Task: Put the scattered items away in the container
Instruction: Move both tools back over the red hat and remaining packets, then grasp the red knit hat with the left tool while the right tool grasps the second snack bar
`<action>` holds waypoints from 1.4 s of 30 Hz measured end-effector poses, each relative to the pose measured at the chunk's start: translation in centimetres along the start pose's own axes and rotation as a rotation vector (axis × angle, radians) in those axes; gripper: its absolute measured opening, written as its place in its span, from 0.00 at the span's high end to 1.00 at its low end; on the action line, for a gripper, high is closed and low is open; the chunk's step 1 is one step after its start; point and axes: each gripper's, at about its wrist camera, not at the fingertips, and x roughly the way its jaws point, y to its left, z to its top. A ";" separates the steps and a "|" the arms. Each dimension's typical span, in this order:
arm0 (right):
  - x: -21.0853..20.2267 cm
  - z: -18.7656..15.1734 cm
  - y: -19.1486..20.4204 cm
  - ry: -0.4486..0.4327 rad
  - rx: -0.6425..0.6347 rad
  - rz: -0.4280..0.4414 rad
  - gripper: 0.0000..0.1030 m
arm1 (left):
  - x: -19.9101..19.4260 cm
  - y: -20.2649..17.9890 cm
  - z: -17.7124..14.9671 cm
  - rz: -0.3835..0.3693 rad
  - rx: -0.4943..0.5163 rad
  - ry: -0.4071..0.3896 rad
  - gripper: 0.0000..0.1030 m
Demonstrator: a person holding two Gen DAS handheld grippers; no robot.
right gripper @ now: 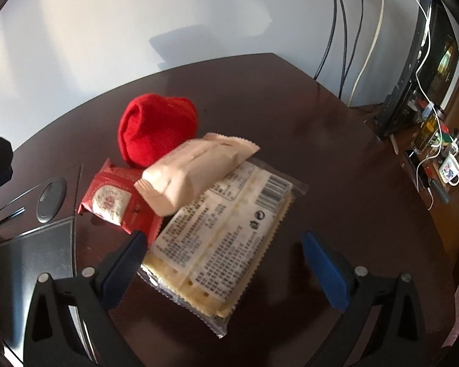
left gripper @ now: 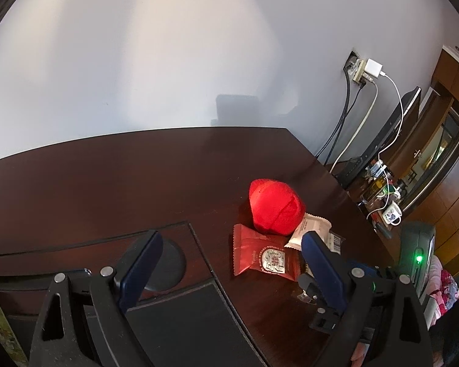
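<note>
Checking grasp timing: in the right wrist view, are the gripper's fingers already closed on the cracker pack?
No, the right gripper stands open, its fingers either side of the cracker pack without pressing it.

cream packet (right gripper: 192, 171) hides part of the cracker pack (right gripper: 223, 244); label print unreadable.

Glossy dark wood table (right gripper: 290, 98), knitted red cloth bundle (right gripper: 156, 128), clear plastic cracker wrapper (right gripper: 223, 238)

On the table (right gripper: 290, 98), a pouch (right gripper: 192, 171) leaned across the cracker pack (right gripper: 223, 244); a sock ball (right gripper: 156, 125) sat behind it, a sachet (right gripper: 113, 198) left.
</note>
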 end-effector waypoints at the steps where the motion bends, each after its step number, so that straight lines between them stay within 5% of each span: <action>1: -0.1 -0.1 -0.2 0.001 -0.003 0.003 0.02 | 0.1 -0.2 0.1 -0.001 0.005 0.002 0.09; 12: -0.6 -0.5 -1.4 -0.001 -0.014 0.044 0.23 | 3.3 -4.5 0.5 0.044 0.125 0.016 0.09; 26: -0.9 -0.8 -2.7 -0.021 -0.006 0.067 0.23 | 11.9 -7.5 2.3 0.118 0.224 0.119 0.09; 35: -0.8 -0.5 -2.9 -0.029 -0.005 0.086 0.22 | 13.0 -6.3 2.1 0.125 0.196 0.124 0.10; 38: -0.8 -0.5 -2.9 -0.029 -0.010 0.089 0.22 | 13.0 -5.6 2.2 0.106 0.162 0.130 0.28; 42: -0.9 -0.4 -2.9 -0.033 -0.010 0.088 0.32 | 12.7 -5.5 2.1 0.097 0.166 0.126 0.32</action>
